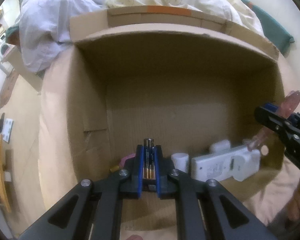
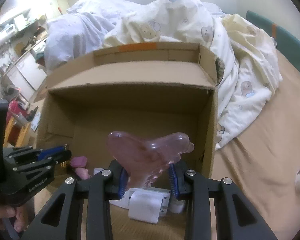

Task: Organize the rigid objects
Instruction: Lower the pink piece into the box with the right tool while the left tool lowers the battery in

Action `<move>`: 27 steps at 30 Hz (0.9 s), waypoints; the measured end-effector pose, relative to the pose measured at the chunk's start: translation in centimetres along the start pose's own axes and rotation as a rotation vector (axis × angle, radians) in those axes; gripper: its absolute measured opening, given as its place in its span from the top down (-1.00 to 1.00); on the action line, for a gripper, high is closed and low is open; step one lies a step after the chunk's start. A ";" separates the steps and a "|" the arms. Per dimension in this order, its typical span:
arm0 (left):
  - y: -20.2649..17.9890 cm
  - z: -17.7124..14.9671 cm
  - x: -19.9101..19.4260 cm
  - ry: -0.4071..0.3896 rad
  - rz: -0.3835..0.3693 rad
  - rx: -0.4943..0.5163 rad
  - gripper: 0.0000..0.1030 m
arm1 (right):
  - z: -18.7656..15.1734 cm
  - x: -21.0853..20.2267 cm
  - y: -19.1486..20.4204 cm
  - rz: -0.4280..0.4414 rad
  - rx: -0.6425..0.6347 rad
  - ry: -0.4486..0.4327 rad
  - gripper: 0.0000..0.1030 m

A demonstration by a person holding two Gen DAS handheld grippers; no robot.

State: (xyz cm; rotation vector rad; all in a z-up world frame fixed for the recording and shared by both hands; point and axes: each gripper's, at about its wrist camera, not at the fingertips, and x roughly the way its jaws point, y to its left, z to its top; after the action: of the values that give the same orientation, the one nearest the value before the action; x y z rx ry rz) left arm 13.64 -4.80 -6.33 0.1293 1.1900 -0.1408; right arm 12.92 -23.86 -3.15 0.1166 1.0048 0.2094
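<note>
Two grippers hung over an open cardboard box point(image 1: 190, 76) that sat on a bed, each with something already clamped. The left gripper point(image 1: 149, 156) was clenched tight on a battery point(image 1: 149, 160), which stood lengthwise between the blue pads with its tip poking out beyond them. The right gripper point(image 2: 150, 172) grasped a pink, translucent heart-shaped scraper point(image 2: 148, 148) by its narrow lower end, the two broad lobes rising clear above the jaws.

Both things were above the near part of the box, not yet set down. On the box floor lay a white remote-like device point(image 1: 226, 165), a small white cylinder point(image 1: 180, 161) just left of it, and some pink bits point(image 2: 79, 162) near the left corner. Rumpled bedding point(image 2: 170, 20) was heaped past the far wall.

The battery looked stiff, smooth and round, so it could roll or slip if the pads eased; holding it along its length at mid-body seemed sound, and it should take a short drop without harm. The scraper appeared hard, glossy and slick, possibly stone or glass, so likely brittle and heavier than it looked. Gripped at the narrow end, it was top-heavy and might pivot; it would be wise to lower it close to the floor, in the bare far part, before letting go.
</note>
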 end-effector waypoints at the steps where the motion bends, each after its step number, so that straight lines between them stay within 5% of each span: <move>1: 0.0 -0.1 0.1 -0.004 0.013 0.008 0.82 | -0.1 0.3 0.1 -0.005 -0.003 0.008 0.30; 24: 0.3 -0.4 1.5 0.037 0.001 0.020 0.81 | -1.2 2.4 0.3 -0.056 -0.028 0.090 0.30; 26: 0.2 -0.2 1.5 0.035 0.004 0.023 0.69 | -1.1 2.3 0.2 -0.045 -0.022 0.088 0.19; 27: 0.2 -0.1 1.4 0.032 0.002 0.024 0.52 | -1.0 2.1 0.2 -0.035 -0.015 0.078 -0.05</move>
State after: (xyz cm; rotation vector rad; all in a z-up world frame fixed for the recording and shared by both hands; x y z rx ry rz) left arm 14.11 -4.67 -7.68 0.1541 1.2202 -0.1515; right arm 13.13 -23.21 -5.44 0.0781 1.0823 0.1908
